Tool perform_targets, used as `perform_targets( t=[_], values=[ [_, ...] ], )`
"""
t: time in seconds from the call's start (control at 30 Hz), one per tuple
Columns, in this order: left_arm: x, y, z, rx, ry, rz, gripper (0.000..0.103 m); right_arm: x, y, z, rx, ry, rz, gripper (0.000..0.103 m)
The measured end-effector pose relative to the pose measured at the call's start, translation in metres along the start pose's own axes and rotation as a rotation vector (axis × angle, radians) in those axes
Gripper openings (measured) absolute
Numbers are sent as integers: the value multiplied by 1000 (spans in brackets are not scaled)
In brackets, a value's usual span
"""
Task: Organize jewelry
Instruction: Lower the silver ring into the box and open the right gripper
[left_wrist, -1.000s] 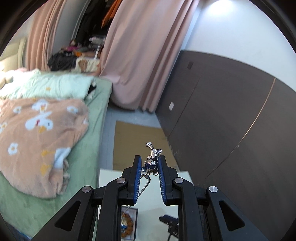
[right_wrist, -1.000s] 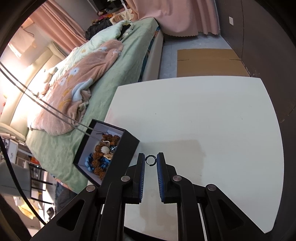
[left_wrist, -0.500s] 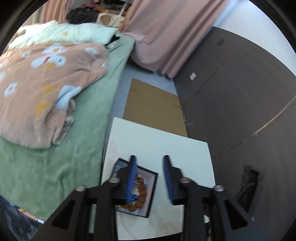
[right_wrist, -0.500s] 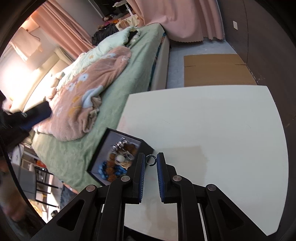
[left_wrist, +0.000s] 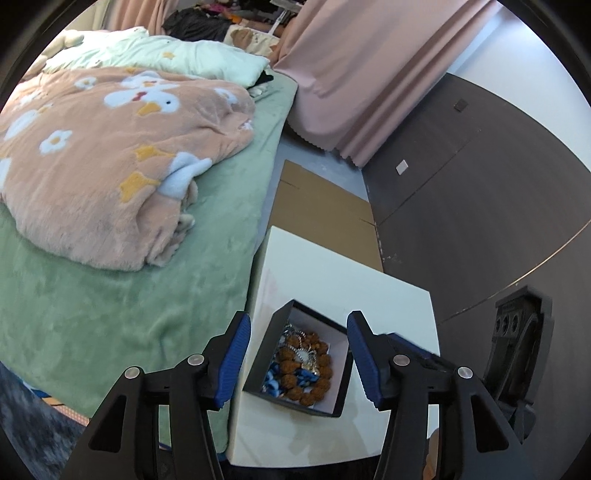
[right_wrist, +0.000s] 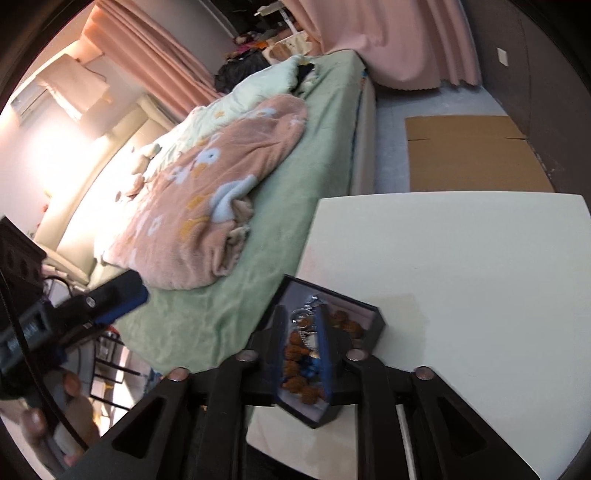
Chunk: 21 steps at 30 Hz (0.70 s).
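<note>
blue-padded fingers of the left gripper (left_wrist: 300, 356) stand well apart and are opening, with nothing pinched between them; through the gap, below, shows the small black square box with a pale lining (left_wrist: 338, 400). the right gripper (right_wrist: 301, 345) hangs right over that same box (right_wrist: 375, 325), its jaws opening too. in the right wrist view a small silver ring on a fine chain (right_wrist: 300, 316) sits in the gap between the pads, blurred, and i cannot tell whether a pad touches it or it is already loose above the box. neither gripper looks to be clamping anything.

inside the box lies a bracelet of knobbly brown beads (left_wrist: 303, 365), with blue beads (left_wrist: 275, 376) under its near side and a silvery chain piece (left_wrist: 291, 332) toward the far corner. the box sits near the bed-side edge of the white table (left_wrist: 332, 280), whose top shows no other jewelry in either view.

by my judgement the sorting is close to done: the pieces in sight are gathered in the box, and the ring is the last one going in. no lid appears in either view, so whether closing the box remains cannot be said.

beyond the table, a green bed (left_wrist: 110, 314) carries a peach fleece blanket with ducks (left_wrist: 103, 166).
</note>
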<state>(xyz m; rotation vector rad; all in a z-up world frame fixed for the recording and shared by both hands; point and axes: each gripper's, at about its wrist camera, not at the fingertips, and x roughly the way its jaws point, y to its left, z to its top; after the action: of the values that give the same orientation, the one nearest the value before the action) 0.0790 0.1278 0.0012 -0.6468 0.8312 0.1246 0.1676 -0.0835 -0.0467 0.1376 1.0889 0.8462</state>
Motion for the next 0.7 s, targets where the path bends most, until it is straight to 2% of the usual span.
perform_targets(
  t=[0.07,0.13,0.3,0.37,0.43,0.6,0.7],
  values=[
    [-4,1,-3,3,-3,-8,56,-4,1,0,7,-17,3,61],
    [-9,2,-7,9,-9,-14,56,-11,3,-3,3,-49,-9,61],
    [-17,1,-16,31,-21,-47,56,-30,-6,-22,12,-67,-42,61],
    [-18,-4,-21,59,-22,-61,62,-38,-12,-33,23,-72,-49,61],
    [-20,-10,-28,88,-16,-71,77,-50,-19,-46,41,-84,-49,61],
    [-28,-32,-44,173,-17,-90,79,-82,-25,-70,62,-129,-84,62],
    [-40,-46,-55,225,-33,-102,82,-98,-28,-84,84,-144,-109,69]
  ],
)
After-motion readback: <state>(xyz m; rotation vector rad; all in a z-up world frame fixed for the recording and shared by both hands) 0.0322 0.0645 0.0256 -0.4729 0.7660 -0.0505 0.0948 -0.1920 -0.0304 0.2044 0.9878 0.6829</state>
